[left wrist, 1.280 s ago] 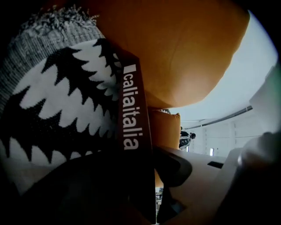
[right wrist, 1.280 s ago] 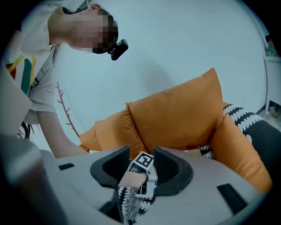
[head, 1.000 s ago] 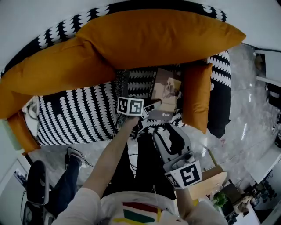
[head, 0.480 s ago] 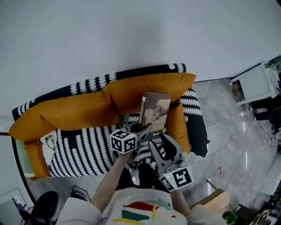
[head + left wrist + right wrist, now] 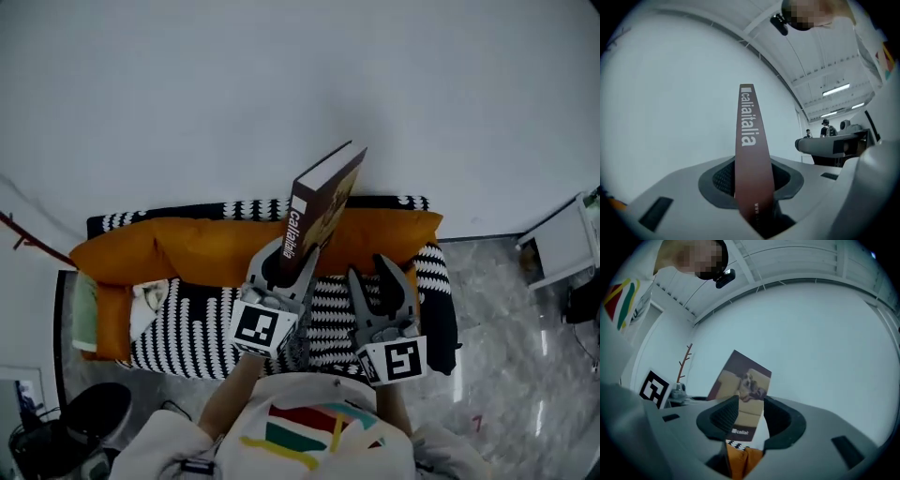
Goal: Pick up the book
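Note:
The book point(image 5: 319, 211) is a dark brown hardback with a white-lettered spine and a photo of a dog on a sofa on its cover. It is up in the air in front of the white wall, tilted, held by its lower end. My left gripper point(image 5: 281, 264) is shut on it. In the left gripper view the spine point(image 5: 750, 150) stands upright between the pads of that gripper point(image 5: 752, 180). My right gripper point(image 5: 373, 274) hovers to the right of the book, open and empty. In the right gripper view the cover point(image 5: 743, 387) shows beyond the parted jaws of that gripper point(image 5: 751, 417).
Below stands a black-and-white patterned sofa point(image 5: 187, 319) with long orange cushions point(image 5: 178, 251) along its back. A white cabinet point(image 5: 562, 246) stands at the right on the marble floor, and a black chair point(image 5: 80, 427) at the lower left.
The left gripper has lifted the book off the sofa seat and rolled it up on end. The right gripper has risen beside it, still empty.

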Demonstrator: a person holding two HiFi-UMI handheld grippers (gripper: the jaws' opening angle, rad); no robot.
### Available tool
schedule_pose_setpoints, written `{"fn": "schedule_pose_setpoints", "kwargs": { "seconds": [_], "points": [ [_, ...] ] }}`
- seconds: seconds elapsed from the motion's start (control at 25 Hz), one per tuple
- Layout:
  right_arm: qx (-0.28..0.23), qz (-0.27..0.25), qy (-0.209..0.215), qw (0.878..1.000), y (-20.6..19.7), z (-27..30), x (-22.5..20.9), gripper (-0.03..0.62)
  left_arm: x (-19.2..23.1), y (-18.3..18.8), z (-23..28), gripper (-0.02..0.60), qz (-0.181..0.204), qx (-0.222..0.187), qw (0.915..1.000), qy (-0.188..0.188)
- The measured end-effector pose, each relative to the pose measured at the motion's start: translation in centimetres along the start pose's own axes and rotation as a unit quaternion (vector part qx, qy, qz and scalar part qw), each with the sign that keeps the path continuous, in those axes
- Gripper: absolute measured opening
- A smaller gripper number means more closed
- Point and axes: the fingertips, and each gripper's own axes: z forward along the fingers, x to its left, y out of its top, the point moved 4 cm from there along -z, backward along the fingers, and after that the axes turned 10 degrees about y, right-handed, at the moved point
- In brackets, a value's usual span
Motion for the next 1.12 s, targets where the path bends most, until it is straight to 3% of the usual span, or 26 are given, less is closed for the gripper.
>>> {"fn": "schedule_pose_setpoints", "kwargs": {
  "seconds": [0.2,0.32,0.64,1.12],
  "points": [
    [-0.030,-0.010,0.025,0.999,0.8,0.5,2.2,0.175,3.3,3.9,-5.8,0.147,0.040,-0.075,0.9908,0.105],
    [-0.053,-0.007,0.037,0.998,1.9,0.2,1.8,0.175,2.8,5.4,-6.6,0.147,0.046,-0.099,0.9848,0.135],
    [-0.027,-0.016,0.069,0.997,1.4,2.1,3.4,0.175,2.3,6.5,-7.0,0.147,0.066,-0.107,0.9813,0.146],
    [-0.003,-0.007,0.080,0.997,0.7,2.2,3.5,0.175,2.4,6.8,-7.4,0.147,0.077,-0.100,0.9782,0.165]
  ]
}}
